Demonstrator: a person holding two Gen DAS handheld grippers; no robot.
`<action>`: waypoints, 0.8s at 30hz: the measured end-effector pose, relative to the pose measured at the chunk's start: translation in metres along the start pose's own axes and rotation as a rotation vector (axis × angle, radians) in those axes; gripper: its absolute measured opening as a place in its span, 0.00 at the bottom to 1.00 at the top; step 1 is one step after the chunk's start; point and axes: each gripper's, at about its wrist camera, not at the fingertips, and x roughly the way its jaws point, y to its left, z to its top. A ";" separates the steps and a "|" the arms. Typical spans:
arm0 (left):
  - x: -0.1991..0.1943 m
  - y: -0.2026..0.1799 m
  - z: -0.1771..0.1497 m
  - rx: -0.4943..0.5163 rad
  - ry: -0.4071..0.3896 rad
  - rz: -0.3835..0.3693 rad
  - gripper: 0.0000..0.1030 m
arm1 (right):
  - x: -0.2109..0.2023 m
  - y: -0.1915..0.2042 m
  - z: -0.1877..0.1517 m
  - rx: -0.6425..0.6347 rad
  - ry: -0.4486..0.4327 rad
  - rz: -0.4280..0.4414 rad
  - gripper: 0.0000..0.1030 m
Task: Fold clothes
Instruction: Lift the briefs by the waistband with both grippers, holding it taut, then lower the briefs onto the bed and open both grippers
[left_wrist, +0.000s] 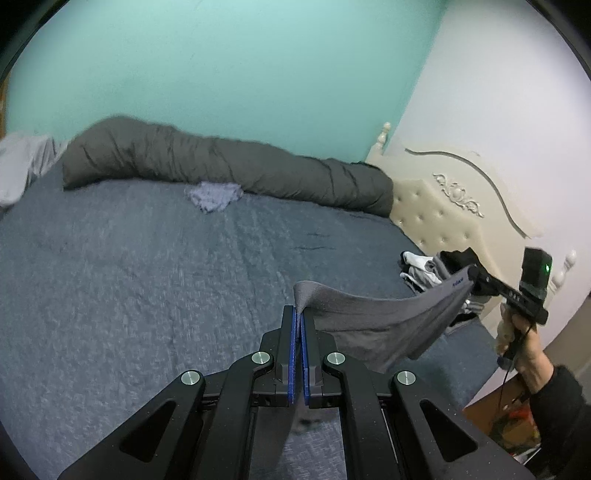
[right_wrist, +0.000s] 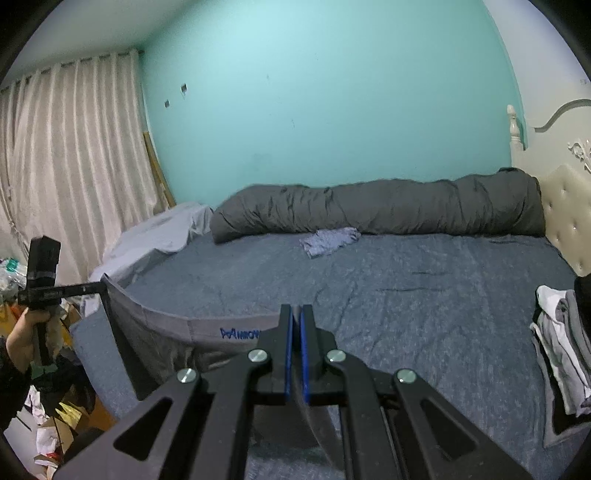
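Note:
A grey pair of boxer briefs (left_wrist: 373, 325) hangs stretched between my two grippers above the blue bed (left_wrist: 129, 277). In the left wrist view my left gripper (left_wrist: 298, 314) is shut on one end of the cloth. My right gripper (left_wrist: 471, 275) pinches the waistband at the far right, with a hand (left_wrist: 524, 343) on its handle. In the right wrist view my right gripper (right_wrist: 296, 314) is shut on the waistband of the briefs (right_wrist: 166, 332), which carries blue lettering. My left gripper (right_wrist: 99, 286) holds the other end at the left.
A rolled dark grey duvet (right_wrist: 388, 206) lies along the far wall, with a small crumpled light-blue cloth (right_wrist: 328, 240) in front of it. A pile of clothes (right_wrist: 561, 350) sits by the padded headboard (left_wrist: 443, 206). Curtains (right_wrist: 74, 166) and floor clutter (right_wrist: 48, 424) are at the left.

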 end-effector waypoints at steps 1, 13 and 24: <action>0.011 0.006 0.000 -0.010 0.013 0.007 0.02 | 0.007 -0.002 -0.002 0.002 0.013 -0.004 0.03; 0.174 0.107 -0.014 -0.123 0.149 0.077 0.02 | 0.172 -0.058 -0.050 0.048 0.227 -0.085 0.03; 0.279 0.180 -0.022 -0.183 0.248 0.089 0.02 | 0.278 -0.113 -0.072 0.068 0.337 -0.142 0.03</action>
